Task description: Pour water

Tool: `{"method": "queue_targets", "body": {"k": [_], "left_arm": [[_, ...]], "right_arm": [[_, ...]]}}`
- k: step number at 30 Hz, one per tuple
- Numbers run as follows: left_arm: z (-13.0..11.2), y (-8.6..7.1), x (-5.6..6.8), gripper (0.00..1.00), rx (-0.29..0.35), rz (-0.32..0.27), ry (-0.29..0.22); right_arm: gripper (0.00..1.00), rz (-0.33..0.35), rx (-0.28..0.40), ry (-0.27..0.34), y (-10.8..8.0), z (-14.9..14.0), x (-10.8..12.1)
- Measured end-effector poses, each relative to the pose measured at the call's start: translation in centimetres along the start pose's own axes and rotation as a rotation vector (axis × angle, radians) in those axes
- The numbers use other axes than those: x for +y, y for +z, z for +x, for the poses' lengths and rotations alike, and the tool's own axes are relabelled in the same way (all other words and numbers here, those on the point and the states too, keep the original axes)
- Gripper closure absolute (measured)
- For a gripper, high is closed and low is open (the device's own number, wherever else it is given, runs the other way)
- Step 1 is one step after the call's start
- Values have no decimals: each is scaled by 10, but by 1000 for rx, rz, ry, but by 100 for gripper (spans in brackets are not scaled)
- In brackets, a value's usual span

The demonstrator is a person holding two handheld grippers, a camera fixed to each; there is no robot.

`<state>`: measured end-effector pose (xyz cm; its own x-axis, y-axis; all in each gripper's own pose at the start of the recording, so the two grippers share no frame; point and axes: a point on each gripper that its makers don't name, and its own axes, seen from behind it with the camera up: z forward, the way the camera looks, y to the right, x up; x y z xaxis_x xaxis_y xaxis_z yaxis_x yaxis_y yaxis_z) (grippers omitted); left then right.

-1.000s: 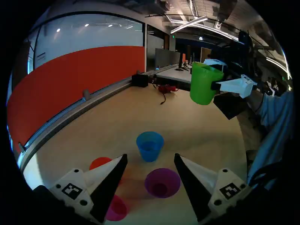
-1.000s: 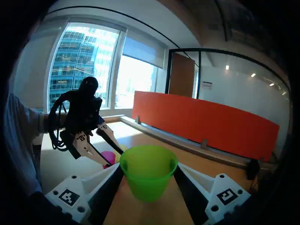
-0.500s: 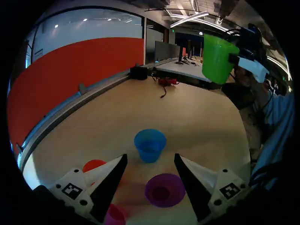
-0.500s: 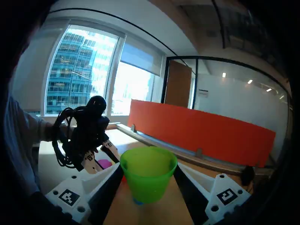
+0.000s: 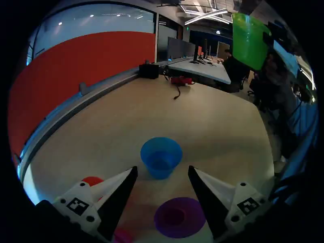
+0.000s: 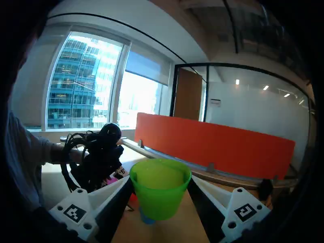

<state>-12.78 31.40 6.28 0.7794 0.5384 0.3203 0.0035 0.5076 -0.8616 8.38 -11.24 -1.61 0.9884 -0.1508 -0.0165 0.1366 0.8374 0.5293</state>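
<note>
right tool [image 6: 160,180] clamps green cup [image 6: 160,194], now lifted higher above tabletop [image 5: 202,117] | left tool [image 5: 162,168] wide apart, empty, moved nearer blue cup [image 5: 161,156] | pour probably comes next

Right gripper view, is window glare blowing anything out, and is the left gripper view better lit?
Right gripper view: the window is partly blown out white, yet the green cup reads clear. Left gripper view: even indoor light, blue cup sharp, straight lines bowed by fisheye.
</note>
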Motion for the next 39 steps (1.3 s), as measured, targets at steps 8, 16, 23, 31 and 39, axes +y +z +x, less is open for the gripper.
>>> {"method": "queue_targets", "body": {"k": [8, 16, 23, 31, 39], "left_arm": [[-4, 14, -6, 7, -41, 12, -4], [-6, 31, -6, 7, -69, 19, -2], [-3, 45, -3, 7, -76, 15, -8], [-2, 56, -2, 7, -82, 19, -16], [-4, 60, -2, 8, -88, 26, -22]], "right_arm": [[9, -2, -5, -6, 0, 0, 4], [9, 1, -14, -12, 0, -4, 4], [9, -2, -20, -17, -2, -7, 5], [9, -5, -23, -21, -4, -8, 7], [9, -5, -24, -23, -4, -8, 8]]}}
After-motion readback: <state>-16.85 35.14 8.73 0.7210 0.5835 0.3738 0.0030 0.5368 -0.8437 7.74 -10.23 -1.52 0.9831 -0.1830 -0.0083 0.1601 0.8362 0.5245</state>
